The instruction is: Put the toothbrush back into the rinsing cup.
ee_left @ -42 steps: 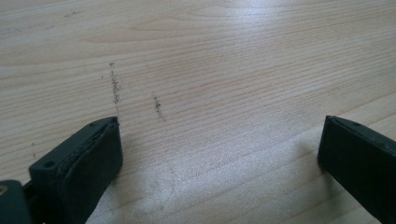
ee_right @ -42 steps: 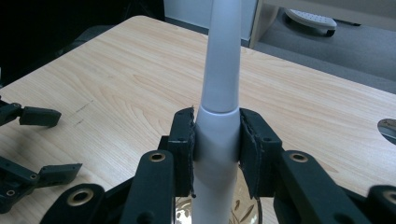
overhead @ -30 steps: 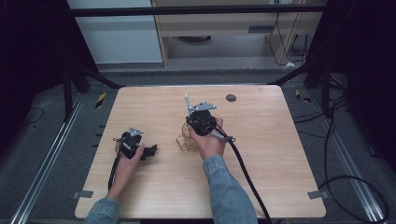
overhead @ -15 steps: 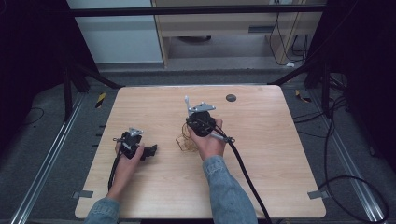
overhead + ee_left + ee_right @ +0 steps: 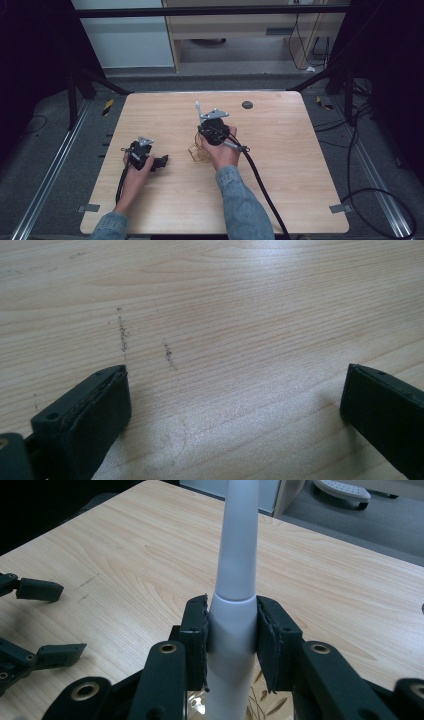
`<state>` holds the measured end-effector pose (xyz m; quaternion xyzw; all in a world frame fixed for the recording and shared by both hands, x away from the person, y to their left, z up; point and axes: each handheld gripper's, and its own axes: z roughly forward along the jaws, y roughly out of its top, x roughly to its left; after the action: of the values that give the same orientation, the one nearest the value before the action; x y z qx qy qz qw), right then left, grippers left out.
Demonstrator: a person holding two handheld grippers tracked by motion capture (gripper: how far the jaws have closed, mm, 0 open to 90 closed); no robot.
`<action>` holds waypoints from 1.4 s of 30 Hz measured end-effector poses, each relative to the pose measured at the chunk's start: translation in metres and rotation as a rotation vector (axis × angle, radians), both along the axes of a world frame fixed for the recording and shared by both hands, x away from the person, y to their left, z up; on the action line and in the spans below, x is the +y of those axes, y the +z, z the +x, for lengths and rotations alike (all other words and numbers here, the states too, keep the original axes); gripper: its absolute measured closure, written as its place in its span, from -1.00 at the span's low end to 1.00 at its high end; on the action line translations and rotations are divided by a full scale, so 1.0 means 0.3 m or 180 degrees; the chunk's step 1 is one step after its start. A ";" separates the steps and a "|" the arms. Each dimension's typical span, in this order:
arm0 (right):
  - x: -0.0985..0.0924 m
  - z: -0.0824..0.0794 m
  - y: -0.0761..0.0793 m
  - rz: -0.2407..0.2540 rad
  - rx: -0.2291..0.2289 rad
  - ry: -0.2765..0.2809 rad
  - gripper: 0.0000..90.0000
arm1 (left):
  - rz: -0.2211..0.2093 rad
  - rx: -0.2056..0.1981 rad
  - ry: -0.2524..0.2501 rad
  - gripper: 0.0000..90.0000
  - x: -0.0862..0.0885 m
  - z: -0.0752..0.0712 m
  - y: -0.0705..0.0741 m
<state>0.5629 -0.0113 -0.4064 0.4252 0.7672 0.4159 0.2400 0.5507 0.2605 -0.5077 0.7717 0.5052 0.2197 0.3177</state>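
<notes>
I see the left claw [image 5: 161, 162] low on the desk [image 5: 280, 150], left of centre, held in the left hand [image 5: 136, 165]. Its jaws stand wide apart with nothing between them; in the left gripper view they frame bare wood with two short dark scuff marks [image 5: 145, 342].

Right of it, near desk centre, there's a small amber see-through thing [image 5: 197, 150] on the wood, touching or just beside the right hand [image 5: 222, 150] (can't tell what it is, too small and partly hidden).

The right claw [image 5: 231, 630] is clamped on a white rod [image 5: 235, 565]: both pads press its sides just below a seam where the rod steps to a narrower, tapering section. The rod runs up out of the right gripper view, so I can't see its far end there. In the high view the rod [image 5: 198, 108] sticks out of the claw toward the far edge, tilted slightly left, above the desk. The right gripper view also catches the left claw's open jaws at its left edge.

Farther right, near the far edge, a small dark disc [image 5: 247, 105] lies on the desk, well apart from both claws.
</notes>
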 end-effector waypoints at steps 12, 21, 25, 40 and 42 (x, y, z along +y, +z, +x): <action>0.023 0.022 -0.007 -0.0049 0.0007 0.0016 0.50 | -0.0002 0.0000 -0.0011 -1.00 0.000 0.001 0.000; 0.027 0.036 -0.008 -0.0047 0.0031 0.0037 0.49 | 0.0000 0.0001 -0.0017 -1.00 0.001 0.002 0.000; 0.028 0.032 -0.007 -0.0064 0.0027 0.0041 0.49 | -0.0002 0.0000 -0.0016 -1.00 0.001 0.002 0.000; 0.026 0.028 -0.008 -0.0093 0.0035 0.0042 0.44 | 0.0001 0.0002 -0.0024 -1.00 0.001 0.002 0.000; 0.027 0.027 -0.008 -0.0099 0.0036 0.0048 0.44 | 0.0002 0.0003 -0.0025 -1.00 0.001 0.002 0.000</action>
<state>0.5710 -0.0033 -0.4089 0.4179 0.7781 0.4034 0.2390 0.5515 0.2609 -0.5076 0.7739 0.5023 0.2183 0.3181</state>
